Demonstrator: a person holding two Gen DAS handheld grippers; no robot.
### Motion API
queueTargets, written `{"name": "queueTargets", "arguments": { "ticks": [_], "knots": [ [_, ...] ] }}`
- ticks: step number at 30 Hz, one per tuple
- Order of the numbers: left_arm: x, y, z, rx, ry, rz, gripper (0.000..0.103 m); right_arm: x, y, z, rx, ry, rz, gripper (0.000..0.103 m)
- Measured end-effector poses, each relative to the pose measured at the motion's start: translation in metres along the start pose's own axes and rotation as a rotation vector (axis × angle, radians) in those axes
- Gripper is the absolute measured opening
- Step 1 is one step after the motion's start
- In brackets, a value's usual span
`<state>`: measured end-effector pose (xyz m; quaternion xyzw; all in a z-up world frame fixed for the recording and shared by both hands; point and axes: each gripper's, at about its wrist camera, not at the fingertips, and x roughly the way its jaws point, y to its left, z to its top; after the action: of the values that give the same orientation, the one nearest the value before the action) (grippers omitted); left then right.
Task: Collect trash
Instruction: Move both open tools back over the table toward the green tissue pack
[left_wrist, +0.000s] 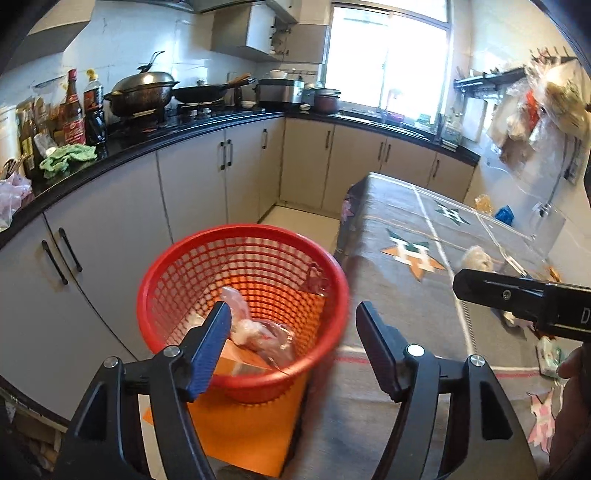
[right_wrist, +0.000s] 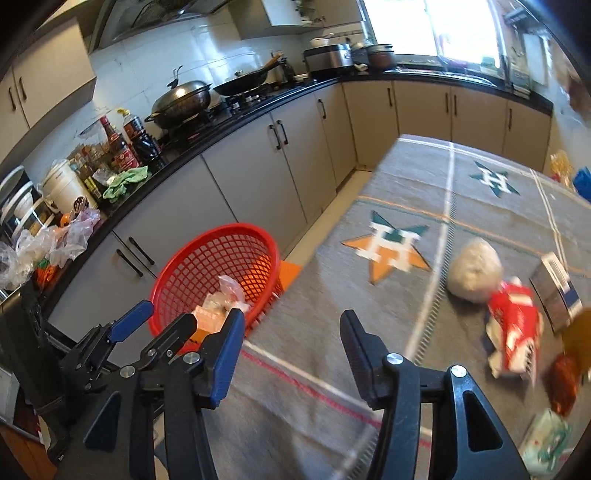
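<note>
We are in a kitchen, at a counter (right_wrist: 332, 295) with a grey cloth on it. Our left tool (left_wrist: 293, 328) is spread and holds nothing. It hangs over the red bin (left_wrist: 243, 310) just off the counter's edge, and trash lies inside the bin. Our right tool (right_wrist: 291, 339) is spread and empty too, over bare cloth. We think one drop is done and now we go for more. The grey ball (right_wrist: 474, 271) and the red wrapper (right_wrist: 515, 325) lie near on the right. The cloth between is open, so we can reach straight over.
</note>
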<state>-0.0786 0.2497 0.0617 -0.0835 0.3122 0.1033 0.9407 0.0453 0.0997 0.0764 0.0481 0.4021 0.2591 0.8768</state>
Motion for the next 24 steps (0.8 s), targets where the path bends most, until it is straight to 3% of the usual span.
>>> {"name": "queueTargets", "arguments": {
  "ticks": [16,24],
  "knots": [
    [-0.017,-0.103,-0.016,0.202,0.010,-0.063,0.070,-0.082,-0.078,-0.045,0.128,-0.073,-0.057,0.063],
    [-0.022,-0.137,-0.023,0.267,0.024,-0.092,0.071,-0.119,-0.119,-0.061,0.201,-0.116,-0.086,0.063]
  ]
}}
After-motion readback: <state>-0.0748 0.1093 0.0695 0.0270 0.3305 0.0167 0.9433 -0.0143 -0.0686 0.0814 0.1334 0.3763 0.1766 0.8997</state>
